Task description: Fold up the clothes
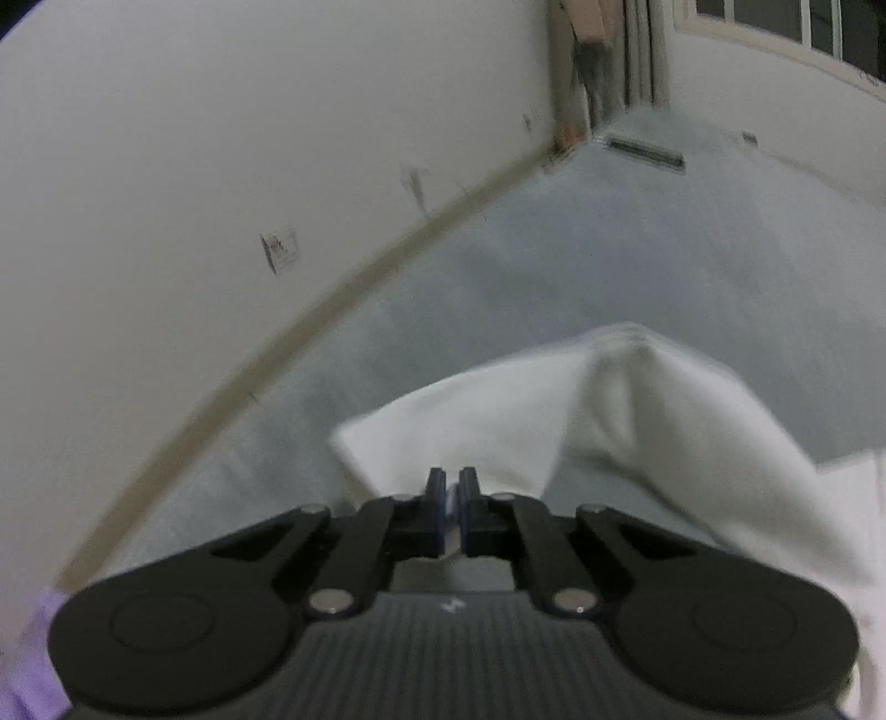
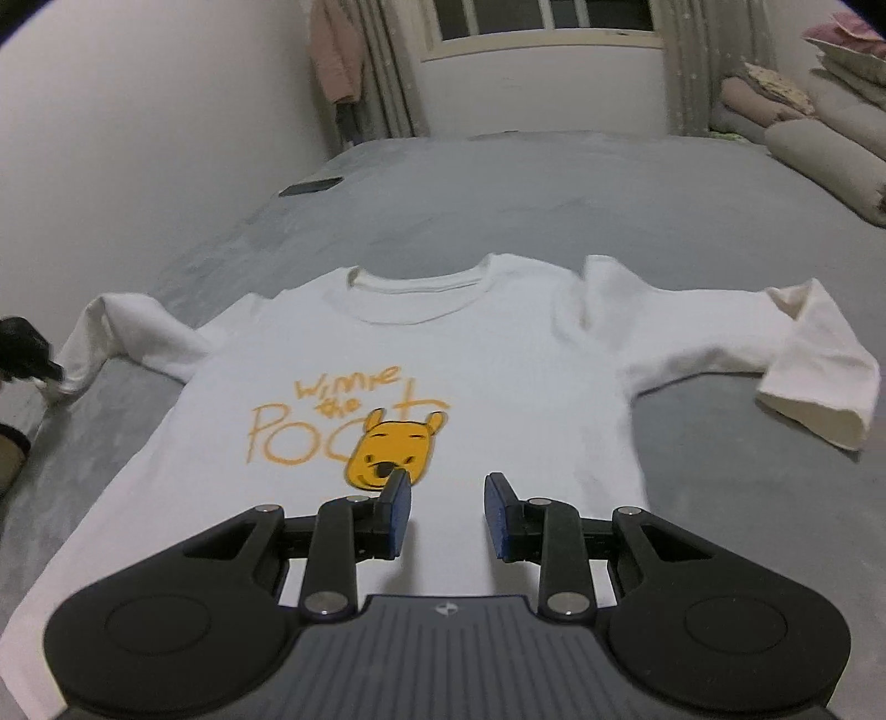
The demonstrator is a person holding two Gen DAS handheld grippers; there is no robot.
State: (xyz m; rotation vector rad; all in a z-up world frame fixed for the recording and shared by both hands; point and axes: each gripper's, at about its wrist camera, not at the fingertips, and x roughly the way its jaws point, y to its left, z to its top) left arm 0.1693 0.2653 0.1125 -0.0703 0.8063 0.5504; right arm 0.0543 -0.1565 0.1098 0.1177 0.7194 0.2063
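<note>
White cotton shirt (image 2: 498,354) spread face up on a grey bed (image 2: 554,183), collar at twelve o'clock, hem nearest the right wrist camera. Over the hem, right gripper (image 2: 447,512) with blue pads (image 2: 400,512) spread wide apart, gripping nothing, shirt front visible between them. Just beyond the left pad, at eleven o'clock, a yellow bear face (image 2: 396,451) with orange lettering above it. Further out, one sleeve (image 2: 775,360) stretched toward three o'clock, its cuff folded back on itself; the other sleeve (image 2: 105,338) reaching toward nine o'clock. Past the collar, a dark flat object (image 2: 311,185) on the bed at eleven o'clock, then curtains (image 2: 387,66) and a window (image 2: 542,16).

In the left wrist view, left gripper (image 1: 452,512) clenched on a bit of white cloth, pads nearly touching. Ahead, from twelve to three o'clock, sleeve fabric (image 1: 637,421) lifted into a peak off the grey bed (image 1: 609,249). Beyond, white wall (image 1: 221,138) from nine to twelve o'clock. View blurred.
</note>
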